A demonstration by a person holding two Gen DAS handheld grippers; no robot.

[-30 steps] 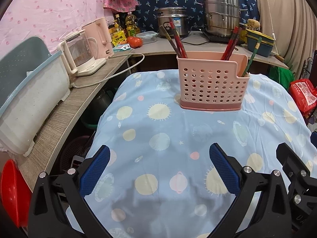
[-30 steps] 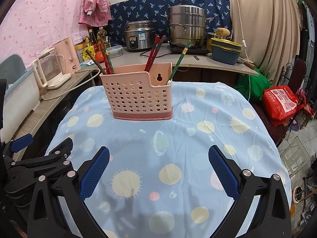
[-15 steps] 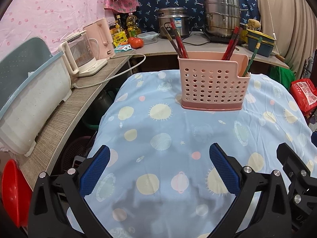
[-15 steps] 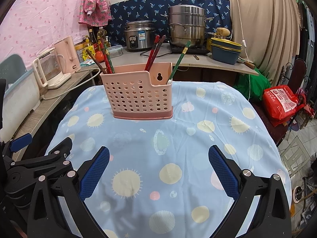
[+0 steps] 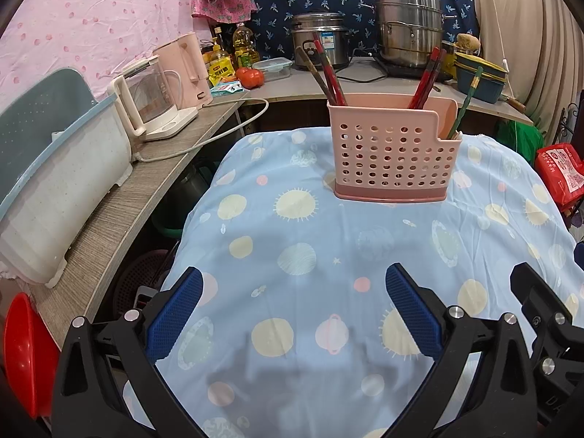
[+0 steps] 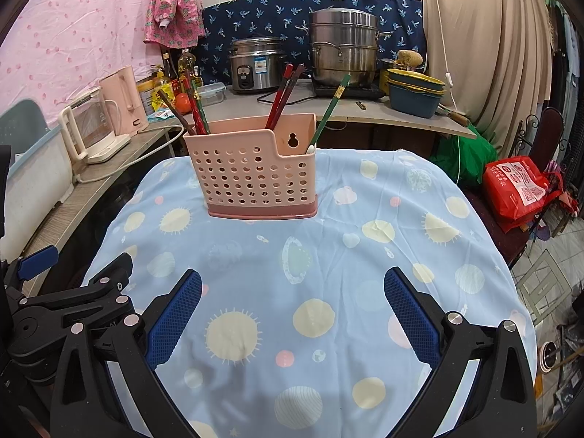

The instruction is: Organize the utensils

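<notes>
Evidently, both the left tongs [image 5: 294, 301] and right tongs [image 6: 292, 301] are held released and empty over the cloth-covered surface [image 6: 365, 255], well short of the pink caddy [image 6: 253, 169] where chopsticks [image 6: 283, 96] are kept upright by compartments.

One pink holder [image 6: 255, 168] on the table with three clumps of chopsticks in it: a dark-red bunch on the left [image 6: 193, 113], two red ones in the middle [image 6: 283, 96], one green one on the right [image 6: 330, 109]. Behind it there's two kettles [image 6: 106, 120], a rice cooker [image 6: 255, 64] and one steamer pot [image 6: 345, 47].
</notes>
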